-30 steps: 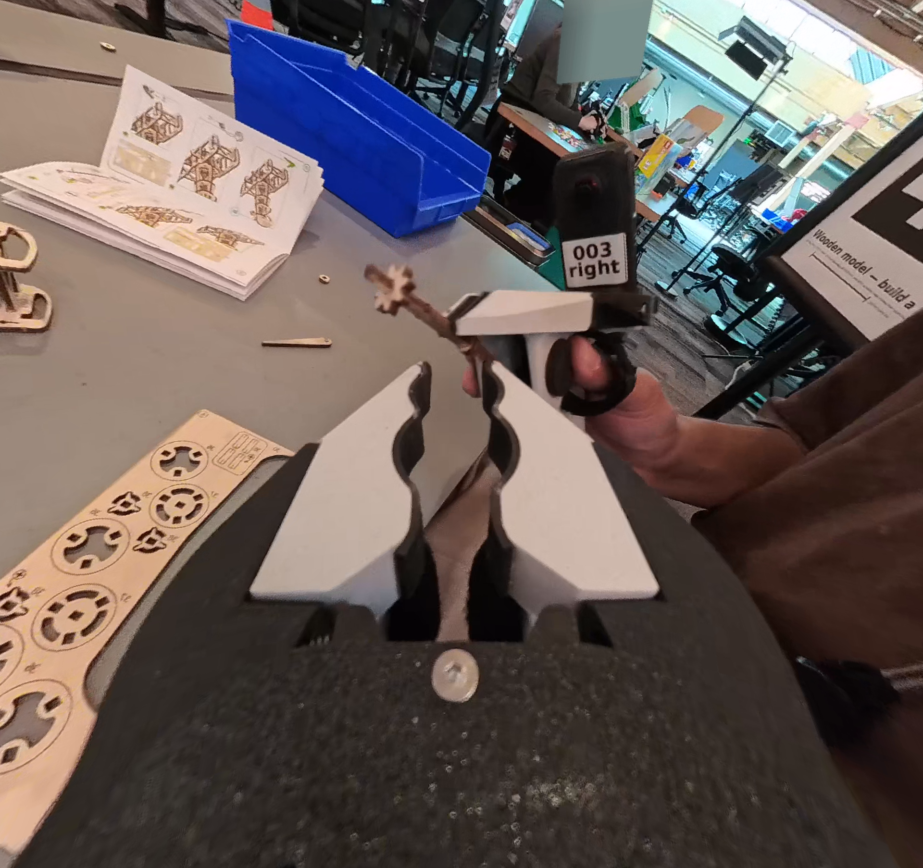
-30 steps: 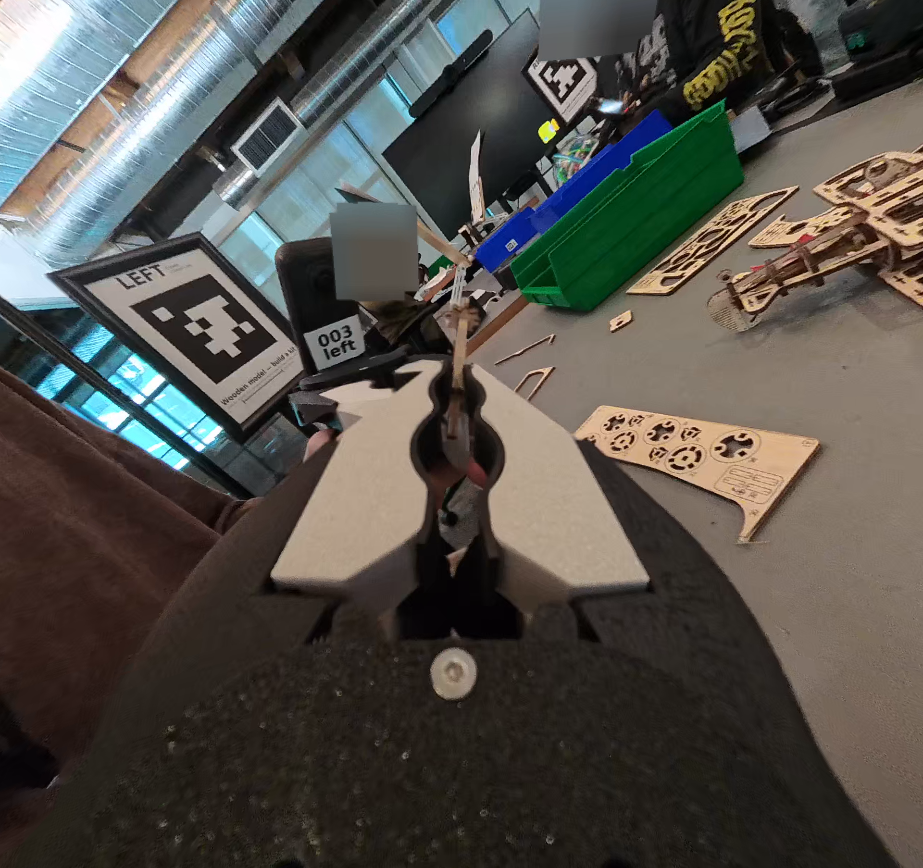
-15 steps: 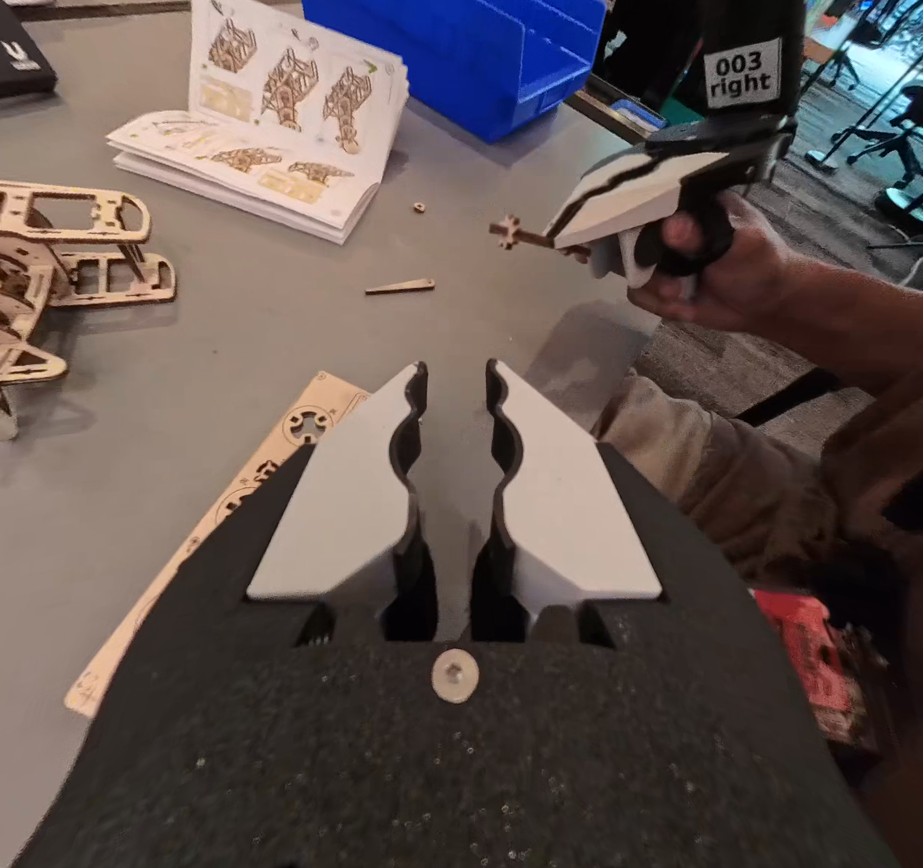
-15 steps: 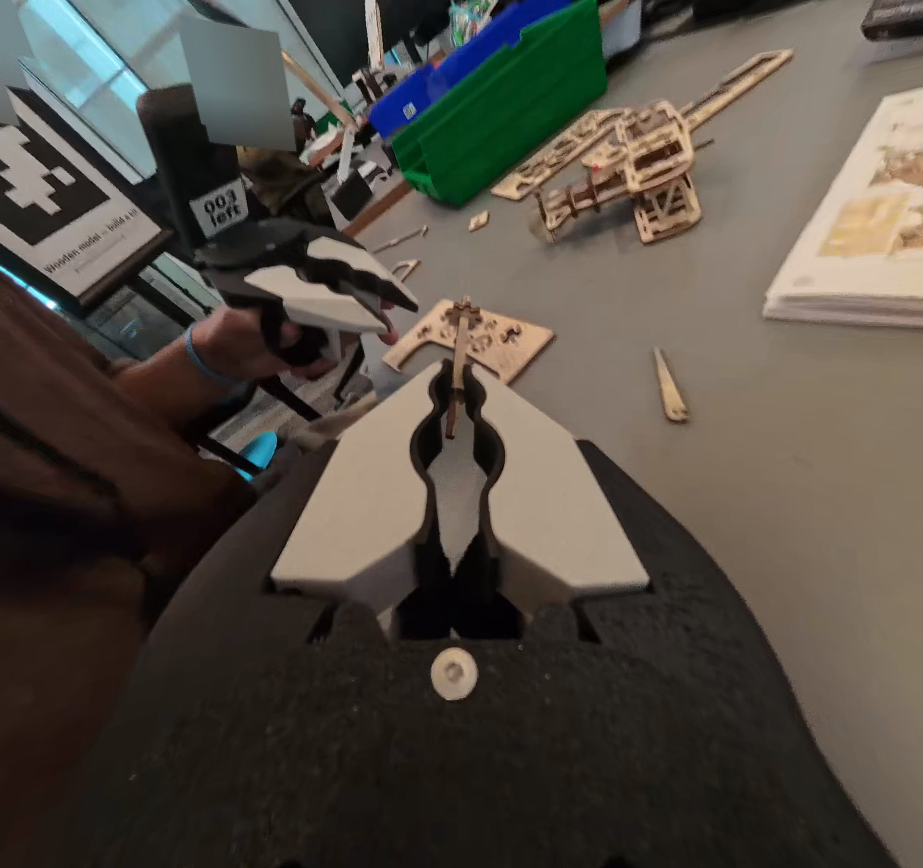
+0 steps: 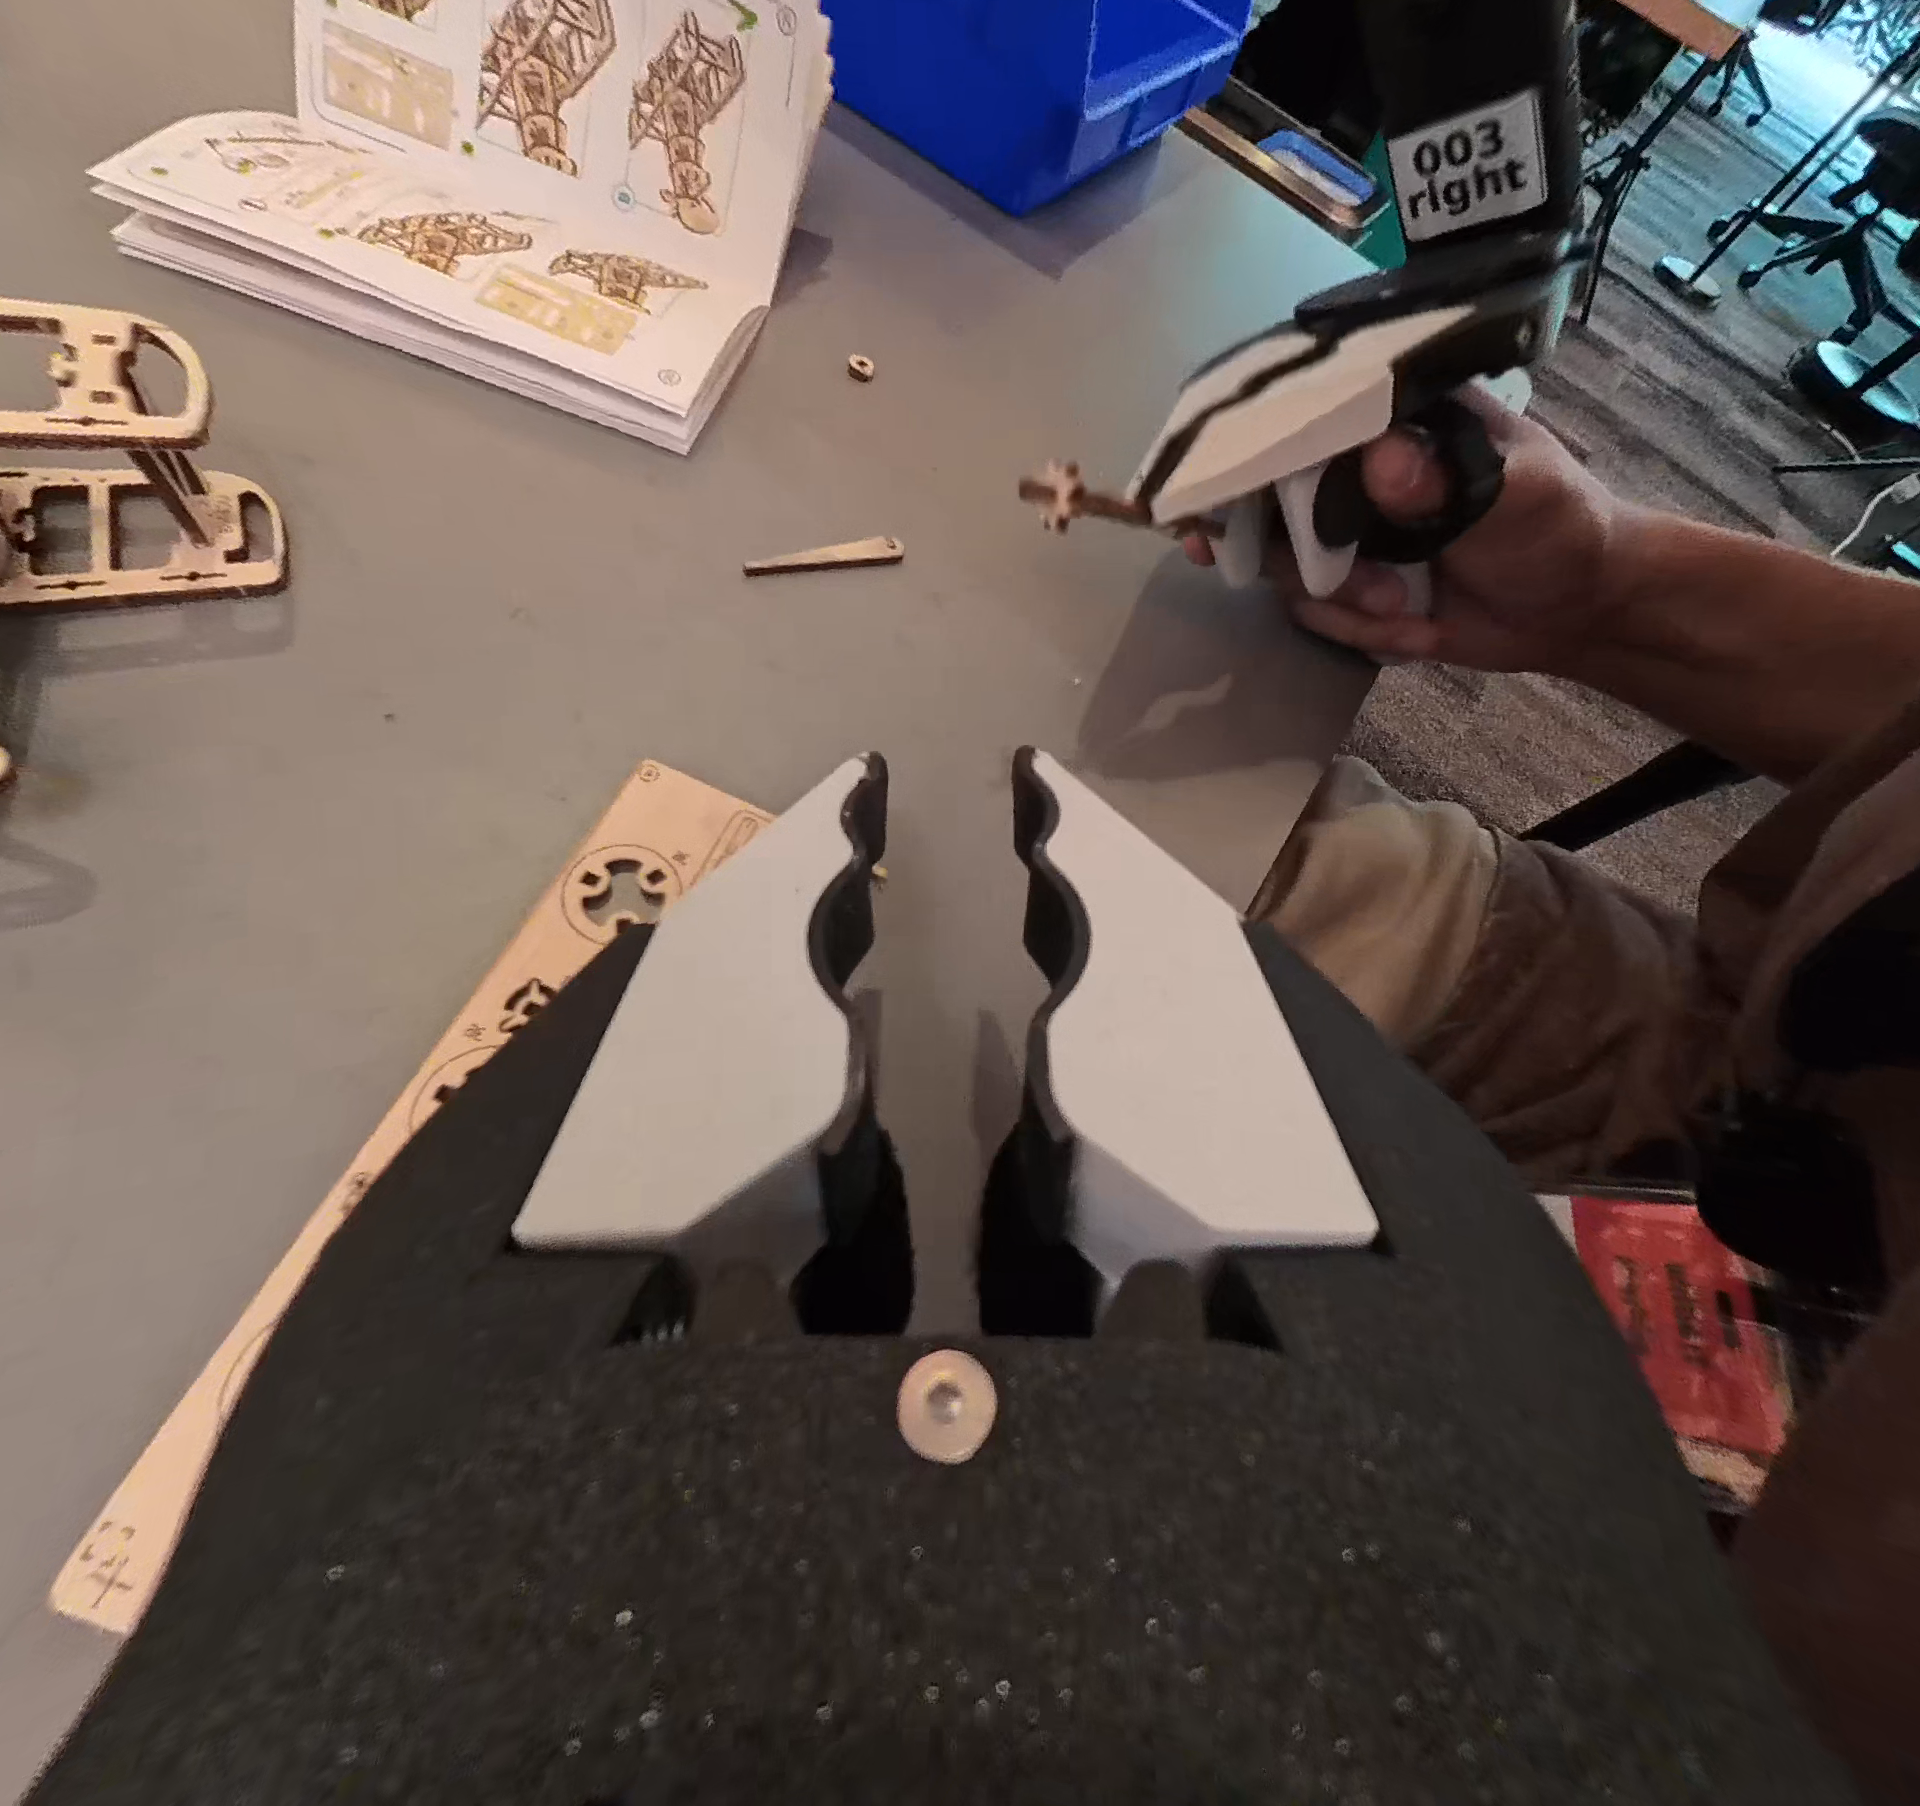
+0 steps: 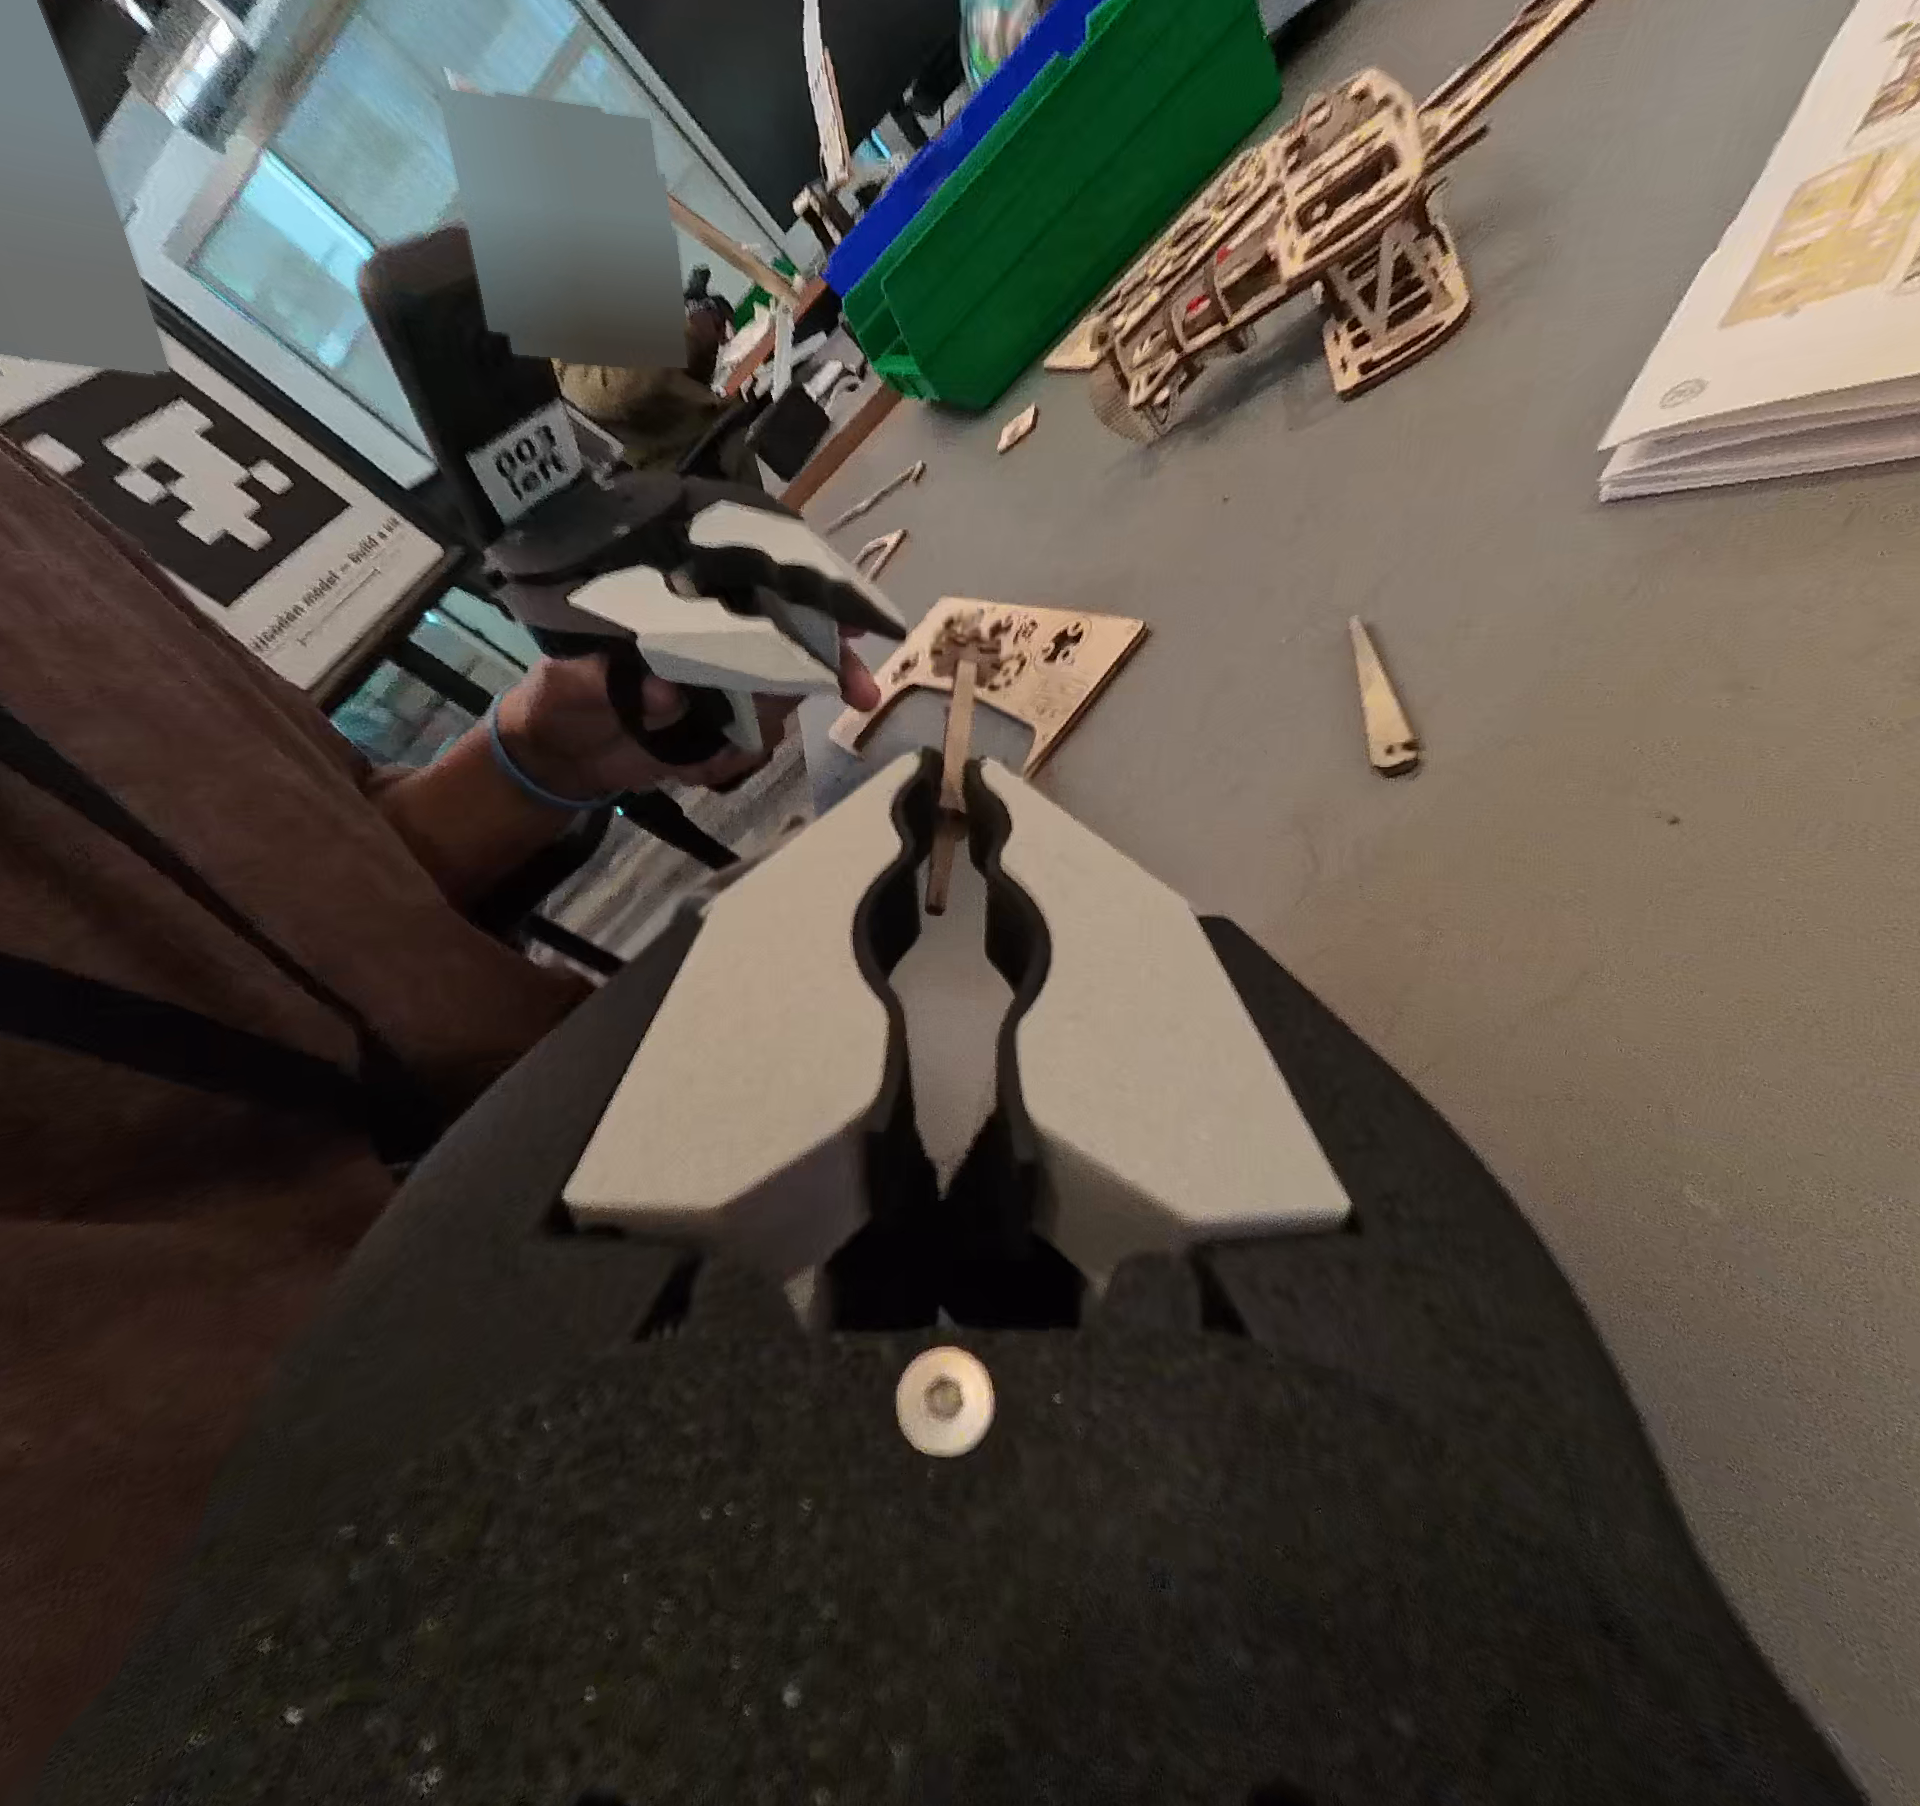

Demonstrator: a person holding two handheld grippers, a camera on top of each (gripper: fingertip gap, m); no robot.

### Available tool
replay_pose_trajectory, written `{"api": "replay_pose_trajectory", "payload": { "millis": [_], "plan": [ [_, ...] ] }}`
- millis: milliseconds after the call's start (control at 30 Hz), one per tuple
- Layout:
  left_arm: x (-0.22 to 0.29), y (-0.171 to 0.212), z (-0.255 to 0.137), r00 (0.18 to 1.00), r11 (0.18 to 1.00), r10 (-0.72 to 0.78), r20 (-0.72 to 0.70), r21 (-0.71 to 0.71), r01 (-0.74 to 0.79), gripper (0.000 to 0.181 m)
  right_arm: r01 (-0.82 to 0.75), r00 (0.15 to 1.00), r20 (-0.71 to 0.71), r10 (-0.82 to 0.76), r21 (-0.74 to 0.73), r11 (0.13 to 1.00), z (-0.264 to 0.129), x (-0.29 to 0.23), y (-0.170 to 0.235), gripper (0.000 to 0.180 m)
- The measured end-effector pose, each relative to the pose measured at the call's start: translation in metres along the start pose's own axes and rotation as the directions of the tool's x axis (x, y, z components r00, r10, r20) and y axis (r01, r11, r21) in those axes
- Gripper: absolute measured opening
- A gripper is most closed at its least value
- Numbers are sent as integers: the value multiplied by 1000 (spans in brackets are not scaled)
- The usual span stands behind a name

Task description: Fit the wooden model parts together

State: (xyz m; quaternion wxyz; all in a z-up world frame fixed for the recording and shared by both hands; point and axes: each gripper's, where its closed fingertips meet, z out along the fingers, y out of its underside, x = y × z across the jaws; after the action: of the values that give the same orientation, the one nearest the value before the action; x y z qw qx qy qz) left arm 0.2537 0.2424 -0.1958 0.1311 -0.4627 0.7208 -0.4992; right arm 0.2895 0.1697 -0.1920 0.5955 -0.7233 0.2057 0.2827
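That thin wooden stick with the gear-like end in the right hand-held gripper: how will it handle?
The wooden stick looks very thin, so probably light and easily snapped. The right hand-held gripper pinches it only at the fingertips, so it may pivot when pressed.

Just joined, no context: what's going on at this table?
A person is building a wooden model with two handheld grippers. The right gripper is shut on a thin wooden stick with a small cross-shaped end, held above the table. The left gripper is open and empty, over a punch-out sheet. A part-built model, a loose wedge and an open manual lie nearby.
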Motion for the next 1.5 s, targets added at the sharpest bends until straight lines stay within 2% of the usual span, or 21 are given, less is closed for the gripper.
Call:
{"api": "replay_pose_trajectory", "payload": {
  "millis": [167, 300, 567, 767, 933, 1100, 1233, 1500],
  "plan": [
    [-7, -4, -4, 998, 999, 34, 56, 20, -35, 22, 30, 999, -8, -32, -116, 993, 15, -4, 18, 3],
    [-5, -4, -4, 990, 993, 114, 86, 9, -115, 22, 45, 998, 37, -41, -134, 990, 16, -11, 21, 3],
    [24, -18, -6, 988, 985, 156, 3, 75, -156, 19, 72, 978, 203, -43, -138, 988, 19, -43, 27, 3],
    [51, -26, -11, 957, 990, -69, -283, 97, 100, 17, 72, 951, 308, -31, -122, 990, 18, -61, 26, 3],
    [54, -19, -10, 952, 995, -55, -302, 57, 76, 17, 71, 938, 344, -28, -113, 991, 13, -65, 24, 3],
    [66, -16, -8, 931, 996, -60, -361, 37, 79, 3, 84, 938, 344, -30, -142, 986, 14, -65, 29, 3],
    [65, -16, -8, 930, 996, -66, -363, 35, 84, 3, 82, 940, 340, -29, -141, 987, 14, -64, 28, 3],
    [72, -17, -13, 933, 997, 50, -357, 77, -24, 1, 67, 938, 346, -24, -113, 991, 13, -65, 23, 4]
  ]
}}
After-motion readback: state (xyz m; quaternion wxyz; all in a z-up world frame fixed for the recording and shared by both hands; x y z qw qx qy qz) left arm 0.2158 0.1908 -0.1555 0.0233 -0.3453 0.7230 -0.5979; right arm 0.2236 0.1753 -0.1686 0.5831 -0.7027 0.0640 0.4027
